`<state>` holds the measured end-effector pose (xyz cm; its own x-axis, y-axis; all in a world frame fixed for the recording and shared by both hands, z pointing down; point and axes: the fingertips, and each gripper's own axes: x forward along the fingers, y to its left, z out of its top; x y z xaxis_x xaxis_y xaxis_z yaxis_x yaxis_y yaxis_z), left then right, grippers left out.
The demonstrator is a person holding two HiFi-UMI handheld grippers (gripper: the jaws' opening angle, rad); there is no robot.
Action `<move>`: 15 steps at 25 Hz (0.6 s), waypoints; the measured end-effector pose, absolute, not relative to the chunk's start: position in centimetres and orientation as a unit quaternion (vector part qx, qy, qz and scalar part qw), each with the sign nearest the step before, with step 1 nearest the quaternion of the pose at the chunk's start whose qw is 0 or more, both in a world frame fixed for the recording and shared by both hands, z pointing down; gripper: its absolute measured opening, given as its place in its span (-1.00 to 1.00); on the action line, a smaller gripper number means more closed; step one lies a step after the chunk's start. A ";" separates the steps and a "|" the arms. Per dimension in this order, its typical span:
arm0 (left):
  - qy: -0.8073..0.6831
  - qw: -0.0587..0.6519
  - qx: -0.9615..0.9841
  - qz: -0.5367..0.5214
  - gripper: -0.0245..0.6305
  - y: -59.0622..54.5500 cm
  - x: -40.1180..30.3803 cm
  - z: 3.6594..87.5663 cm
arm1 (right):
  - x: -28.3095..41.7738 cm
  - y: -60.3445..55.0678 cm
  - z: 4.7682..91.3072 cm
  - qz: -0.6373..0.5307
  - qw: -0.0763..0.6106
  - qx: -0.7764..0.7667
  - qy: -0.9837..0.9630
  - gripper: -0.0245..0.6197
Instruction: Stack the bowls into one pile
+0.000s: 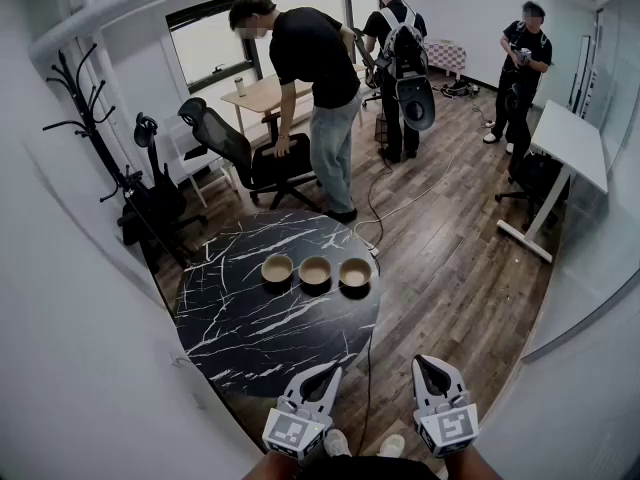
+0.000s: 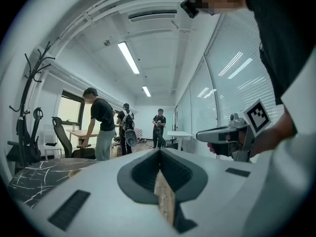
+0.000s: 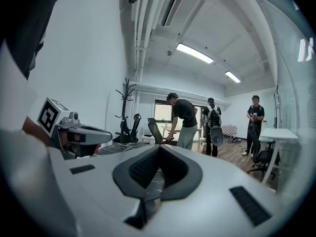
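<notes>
Three tan bowls stand in a row on the round black marble table [image 1: 250, 318]: the left bowl [image 1: 277, 267], the middle bowl [image 1: 315, 269] and the right bowl [image 1: 354, 271], each apart from the others. My left gripper [image 1: 328, 370] and right gripper [image 1: 429, 362] hover side by side off the table's near edge, well short of the bowls. Both are shut with nothing in them. In the left gripper view the jaws [image 2: 159, 152] meet in front of the lens, and the right gripper [image 2: 224, 134] shows beside them. The right gripper view shows its own jaws [image 3: 159, 149] together, pointing across the table.
A black office chair [image 1: 240, 153] and a person leaning on it [image 1: 315, 88] stand just beyond the table. Two more people [image 1: 405, 68] are farther back. A coat rack [image 1: 95, 128] is at the left, a white desk [image 1: 570, 148] at the right, and a cable [image 1: 375, 208] runs over the wooden floor.
</notes>
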<state>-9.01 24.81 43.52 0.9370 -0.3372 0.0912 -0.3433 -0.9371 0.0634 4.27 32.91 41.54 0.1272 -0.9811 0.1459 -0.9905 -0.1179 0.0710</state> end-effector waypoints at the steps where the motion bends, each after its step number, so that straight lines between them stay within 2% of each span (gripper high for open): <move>1: -0.172 0.040 0.983 0.041 -0.89 24.5 -9.2 43.9 | 4.1 32.6 41.5 0.031 0.075 0.748 -0.659 -0.91; 10: -0.167 0.043 0.984 0.041 -0.89 22.7 -10.4 45.2 | 2.8 30.6 41.7 0.033 0.080 0.752 -0.653 -0.91; 15: -0.166 0.037 0.984 0.045 -0.89 21.2 -11.4 45.3 | 2.1 29.3 42.4 0.036 0.058 0.754 -0.654 -0.90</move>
